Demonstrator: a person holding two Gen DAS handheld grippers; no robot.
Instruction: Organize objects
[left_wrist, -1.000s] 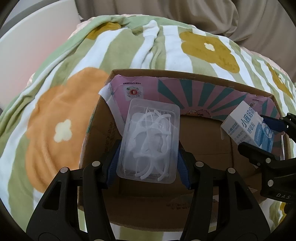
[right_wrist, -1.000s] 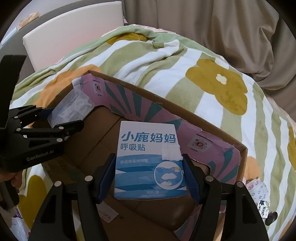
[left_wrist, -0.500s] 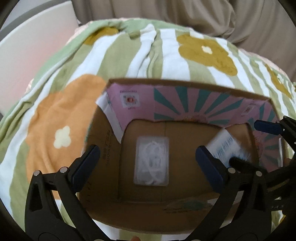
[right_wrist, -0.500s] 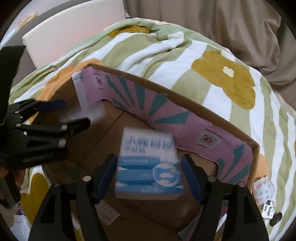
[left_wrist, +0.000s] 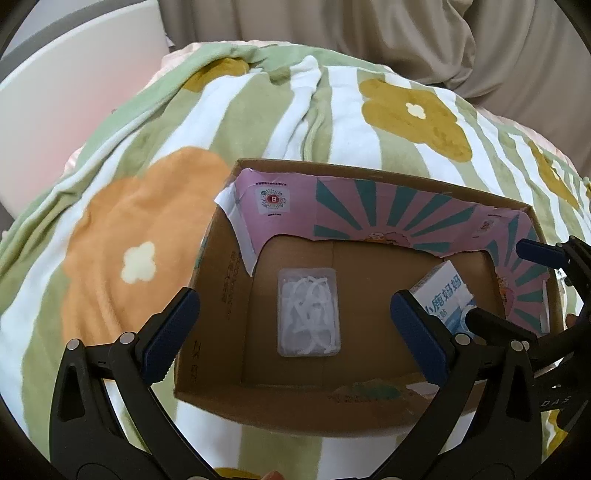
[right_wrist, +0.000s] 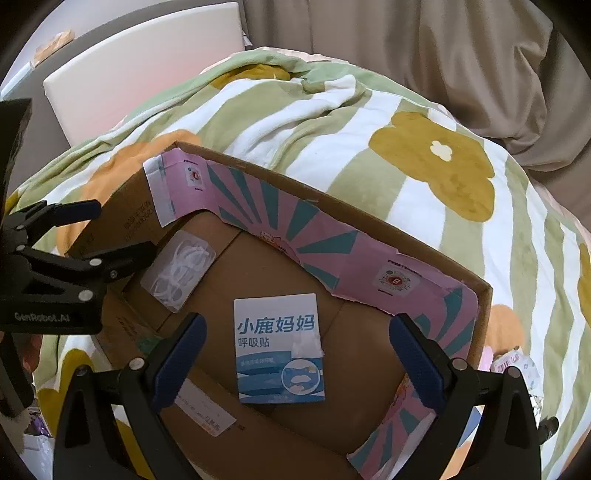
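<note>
An open cardboard box (left_wrist: 221, 266) (right_wrist: 476, 295) with pink and teal inner flaps sits on a bed. A clear plastic case of white floss picks (left_wrist: 308, 312) (right_wrist: 181, 273) lies flat on the box floor at the left. A blue and white carton with Chinese print (right_wrist: 279, 349) (left_wrist: 443, 295) lies flat on the floor at the right. My left gripper (left_wrist: 291, 336) is open and empty above the clear case. My right gripper (right_wrist: 295, 360) is open and empty above the carton. The right gripper's fingers (left_wrist: 535, 254) show at the right edge of the left wrist view.
A green and white striped blanket with orange and mustard flowers (left_wrist: 147, 229) (right_wrist: 436, 158) covers the bed around the box. A white headboard (left_wrist: 66, 110) stands at the back left. Beige curtain (right_wrist: 443, 55) hangs behind. Small packets (right_wrist: 517, 365) lie on the blanket right of the box.
Both grippers opened. The clear case dropped from the left gripper onto the box floor, and the blue carton dropped from the right gripper and now lies flat. Both grippers rose slightly.
</note>
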